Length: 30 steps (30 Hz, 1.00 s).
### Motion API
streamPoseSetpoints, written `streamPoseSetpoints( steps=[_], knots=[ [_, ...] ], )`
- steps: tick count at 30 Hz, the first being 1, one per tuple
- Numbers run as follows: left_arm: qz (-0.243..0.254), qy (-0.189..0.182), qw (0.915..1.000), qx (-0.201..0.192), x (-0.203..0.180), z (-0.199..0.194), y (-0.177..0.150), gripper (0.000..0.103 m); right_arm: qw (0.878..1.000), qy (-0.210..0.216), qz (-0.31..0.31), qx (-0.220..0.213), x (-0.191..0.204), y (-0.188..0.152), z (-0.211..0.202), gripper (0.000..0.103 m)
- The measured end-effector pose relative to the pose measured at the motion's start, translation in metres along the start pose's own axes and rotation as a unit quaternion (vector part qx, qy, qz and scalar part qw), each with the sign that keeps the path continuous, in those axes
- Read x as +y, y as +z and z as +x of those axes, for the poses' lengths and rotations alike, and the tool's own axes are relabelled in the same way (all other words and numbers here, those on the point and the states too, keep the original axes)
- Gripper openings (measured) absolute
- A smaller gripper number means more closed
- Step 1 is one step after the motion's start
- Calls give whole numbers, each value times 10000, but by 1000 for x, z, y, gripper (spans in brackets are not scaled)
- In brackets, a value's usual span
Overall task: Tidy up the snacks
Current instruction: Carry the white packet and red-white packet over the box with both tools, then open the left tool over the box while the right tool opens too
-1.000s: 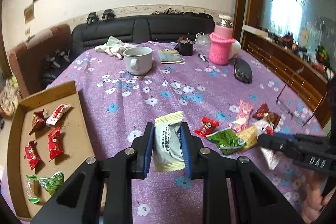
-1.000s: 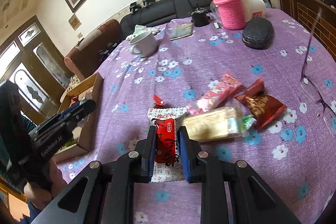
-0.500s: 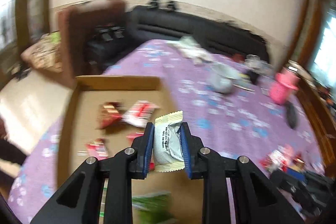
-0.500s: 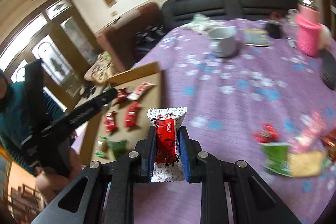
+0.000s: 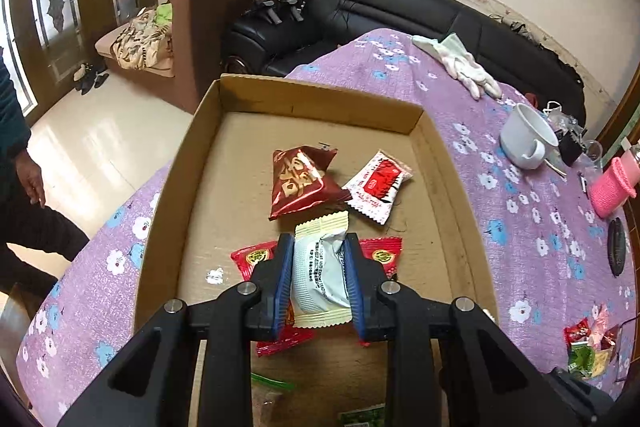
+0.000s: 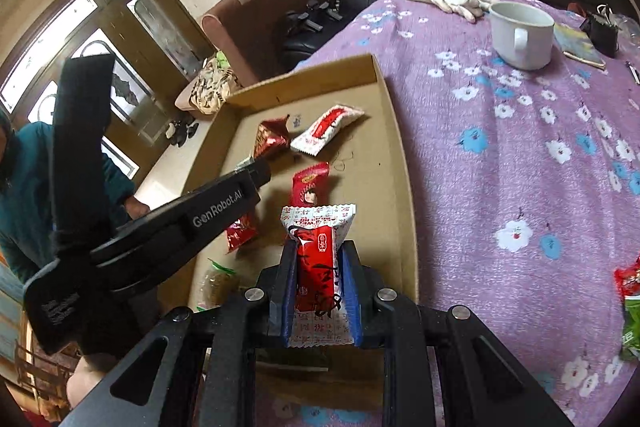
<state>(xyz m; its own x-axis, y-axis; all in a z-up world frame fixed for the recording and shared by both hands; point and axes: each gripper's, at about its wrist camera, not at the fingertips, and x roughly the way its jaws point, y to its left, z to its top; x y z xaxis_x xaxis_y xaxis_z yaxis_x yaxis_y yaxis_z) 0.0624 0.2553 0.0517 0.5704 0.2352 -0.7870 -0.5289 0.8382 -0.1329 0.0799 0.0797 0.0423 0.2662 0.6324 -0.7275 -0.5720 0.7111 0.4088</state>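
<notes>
both grippers have swung from the snack pile on the purple cloth to over the cardboard tray (image 5: 452,187); our left gripper (image 5: 319,283) is clamped on the pale wafer packet (image 5: 318,277), our right gripper (image 6: 318,287) on the red-and-white snack (image 6: 318,259). each packet stands long axis up between the pads, above the tray floor with red packets (image 5: 380,251) lying right beneath. we judge the left nearer tray centre, so it should drop first.

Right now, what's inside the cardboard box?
In the cardboard box: a dark red pouch, a white-and-red packet, two red packets and green wrappers at the near edge. The left gripper and its cream packet cover the rest.
</notes>
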Motion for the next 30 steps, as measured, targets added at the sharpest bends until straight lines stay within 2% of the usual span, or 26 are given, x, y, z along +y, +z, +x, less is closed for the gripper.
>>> streamPoseSetpoints(
  steps=[7,10,13,14,20,25,30],
  knots=[
    [-13,19,10000,72,0,5,-2,24,9999,-157,-46,-40,0,-2,5,26],
    [-7,17,10000,76,-2,6,-2,25,9999,-102,6,-40,-1,-2,2,27],
    [-64,-51,9999,72,-1,6,-1,39,9999,-72,4,-101,-2,-3,-2,28],
    [-79,-54,9999,52,-1,6,-1,47,9999,-57,11,-103,-2,-3,-4,28],
    [-55,-269,9994,-215,-5,-7,-2,48,9992,82,150,-348,-14,-10,-38,28],
    [169,-500,9972,-530,-21,-23,-7,48,9978,-77,290,-597,-53,-30,-88,28],
    [615,-691,9920,-859,-47,-40,-16,48,9901,-450,953,-925,-128,-50,-141,27]
  ],
)
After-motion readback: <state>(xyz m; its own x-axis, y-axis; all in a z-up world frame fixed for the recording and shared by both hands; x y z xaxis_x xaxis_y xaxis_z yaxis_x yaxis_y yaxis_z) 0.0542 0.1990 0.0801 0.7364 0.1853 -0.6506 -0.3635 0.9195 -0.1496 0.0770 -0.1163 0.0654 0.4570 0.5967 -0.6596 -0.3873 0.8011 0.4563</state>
